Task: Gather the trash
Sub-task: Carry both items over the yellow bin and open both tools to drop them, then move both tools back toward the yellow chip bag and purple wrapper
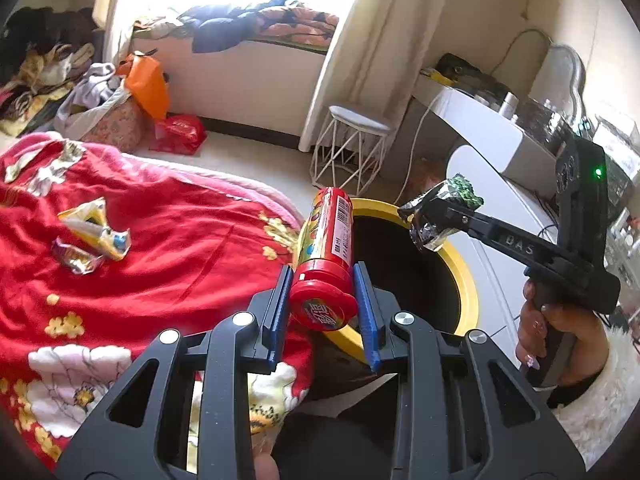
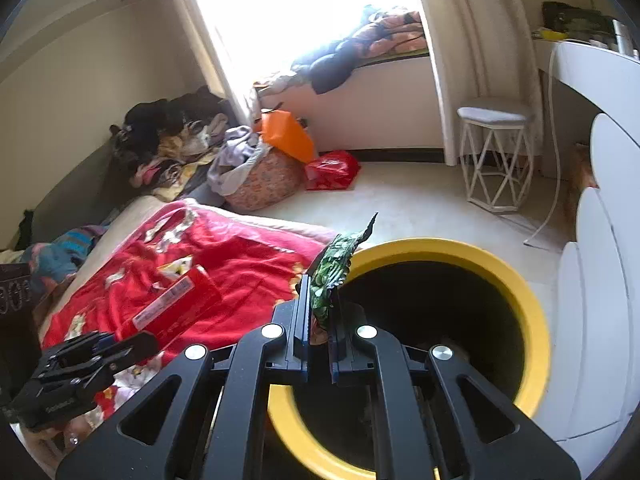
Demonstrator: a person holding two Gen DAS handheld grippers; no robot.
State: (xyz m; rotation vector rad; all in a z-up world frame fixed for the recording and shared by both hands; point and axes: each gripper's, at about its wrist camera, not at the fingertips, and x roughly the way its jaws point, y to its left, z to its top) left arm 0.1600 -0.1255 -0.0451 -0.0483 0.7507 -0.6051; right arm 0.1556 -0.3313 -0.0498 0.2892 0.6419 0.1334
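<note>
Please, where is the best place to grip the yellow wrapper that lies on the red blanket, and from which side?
Probably from above: the yellow wrapper lies crumpled on the red blanket, with an edge sticking up near its top. Pinch that raised edge; the flat parts offer little to hold.

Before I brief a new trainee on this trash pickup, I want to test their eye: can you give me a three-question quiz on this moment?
1. True or false: the left gripper is shut on the red candy tube.
2. What does the right gripper hold? A) a green wrapper B) an orange bag C) a white stool
3. Fill in: the black bin beside the bed has a ____ rim.

Key
1. True; its blue fingers press both sides of the tube.
2. A; the green wrapper sits pinched between its fingers, above the bin's edge.
3. Yellow.

Two more wrappers lie on the red blanket.
</note>
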